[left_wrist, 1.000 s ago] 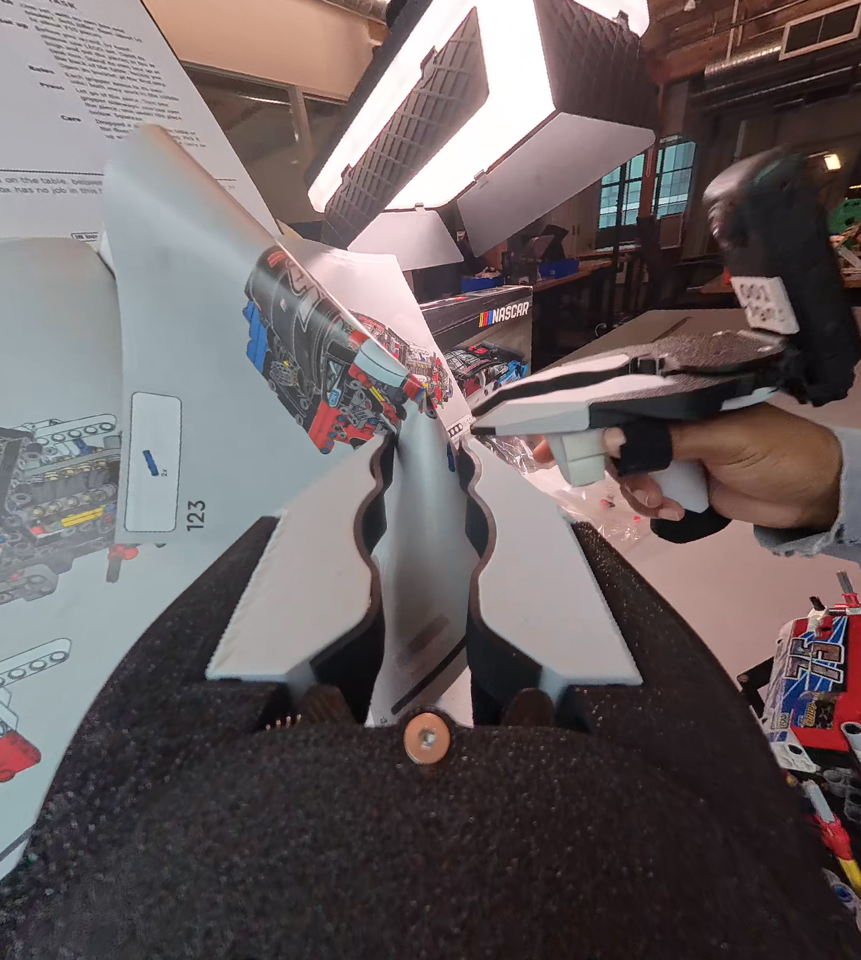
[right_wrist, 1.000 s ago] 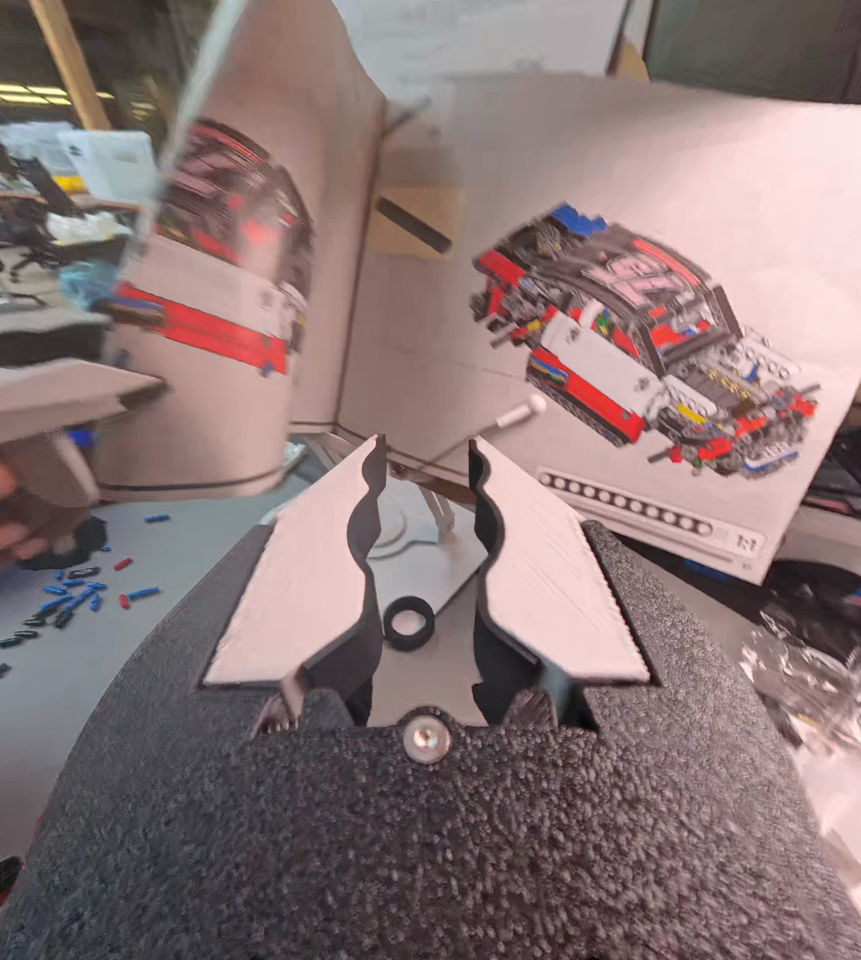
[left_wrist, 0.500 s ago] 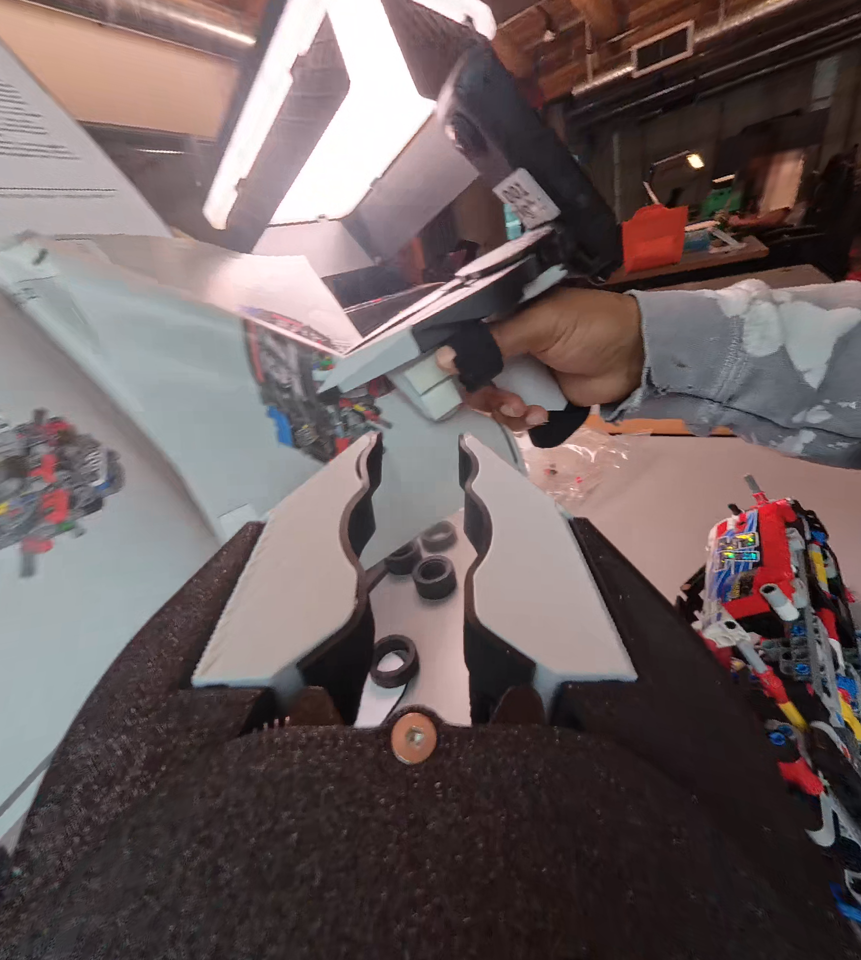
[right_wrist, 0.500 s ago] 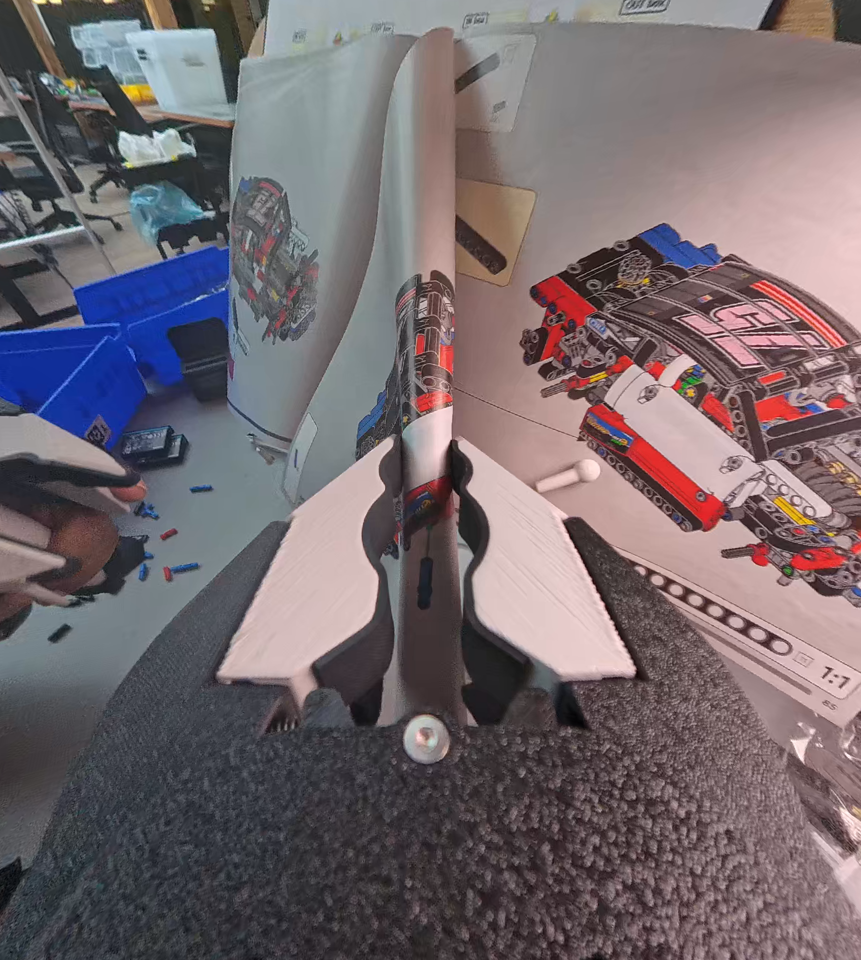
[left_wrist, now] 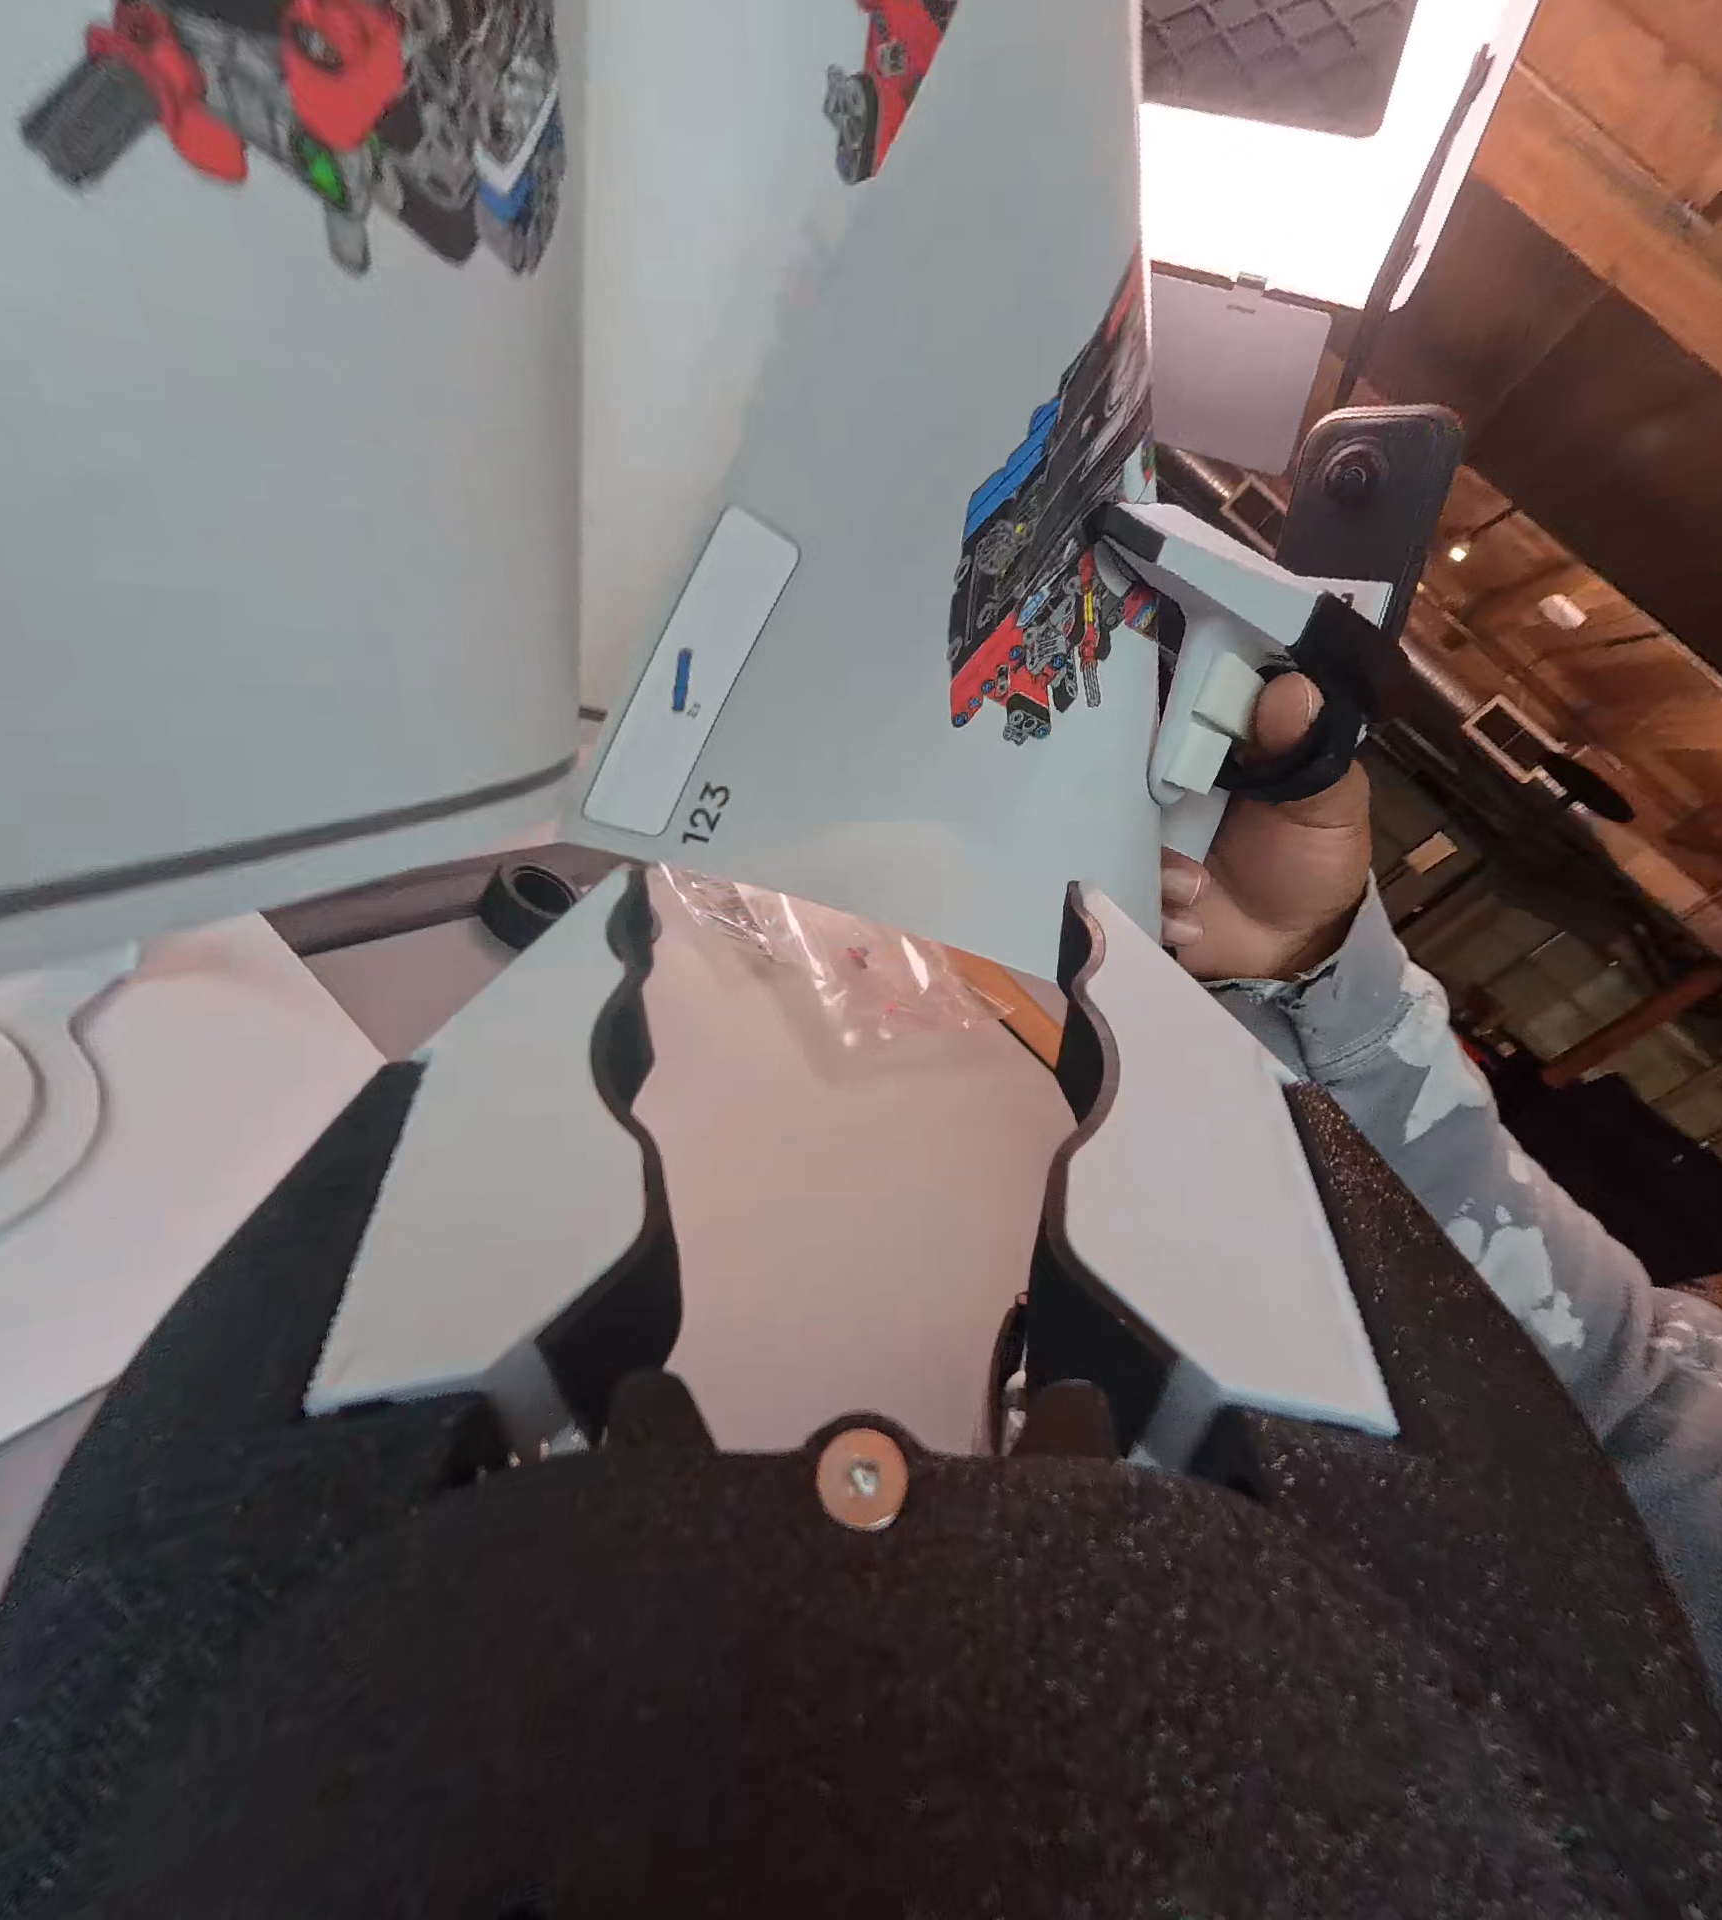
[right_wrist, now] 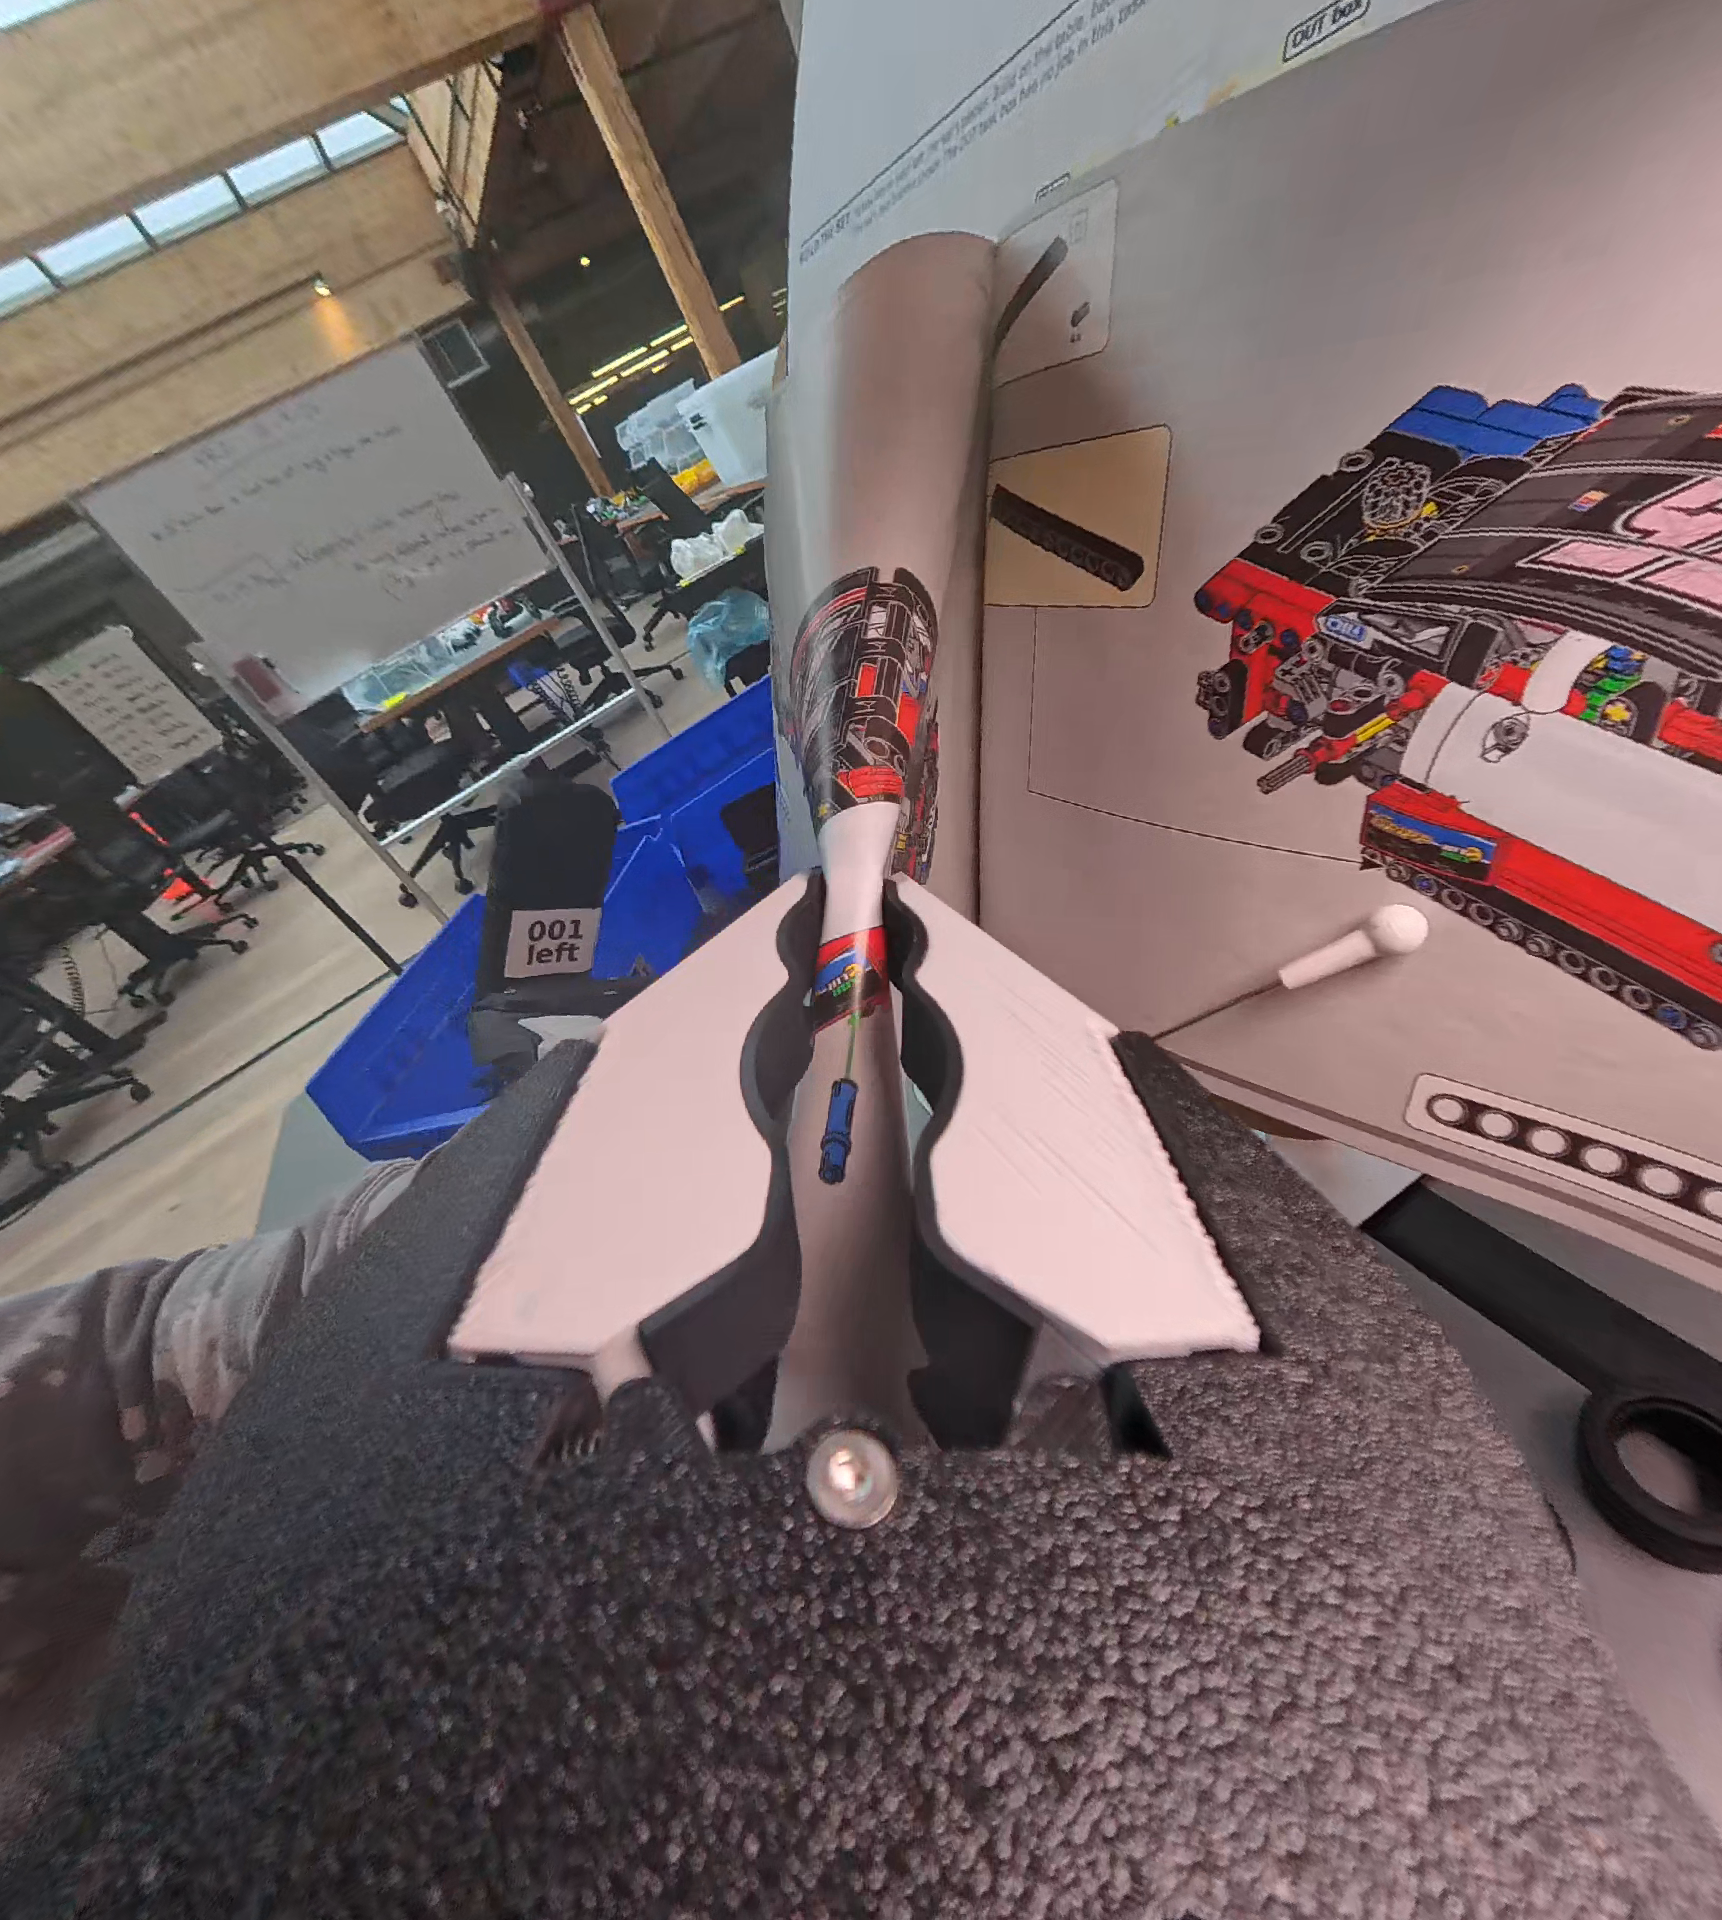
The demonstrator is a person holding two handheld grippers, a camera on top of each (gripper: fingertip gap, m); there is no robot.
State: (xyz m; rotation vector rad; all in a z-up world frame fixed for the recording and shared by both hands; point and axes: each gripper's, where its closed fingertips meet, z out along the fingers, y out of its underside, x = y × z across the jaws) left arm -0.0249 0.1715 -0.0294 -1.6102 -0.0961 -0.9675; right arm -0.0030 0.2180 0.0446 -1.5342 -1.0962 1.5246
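An instruction booklet [right_wrist: 1459,343] with drawings of a red, black and white brick car stands open. My right gripper [right_wrist: 852,891] is shut on the edge of one loose page [right_wrist: 872,675], which curls upward from its jaws. In the left wrist view the same page [left_wrist: 867,499] hangs lifted, with the right gripper [left_wrist: 1111,530] pinching its right edge. My left gripper [left_wrist: 852,899] is open wide and empty, just below the page's lower edge and not touching it. The left gripper also shows in the right wrist view [right_wrist: 545,935], low at the left.
A black tyre [left_wrist: 524,899] lies on the table under the booklet, beside a clear plastic bag [left_wrist: 815,935]. Two more tyres [right_wrist: 1683,1475] lie at the lower right. A white peg [right_wrist: 1345,951] props the booklet. Blue bins [right_wrist: 421,1039] and a whiteboard [right_wrist: 317,520] stand behind.
My left gripper let go of the page and opened wide. My right gripper closed on the page edge and lifted it up and over.
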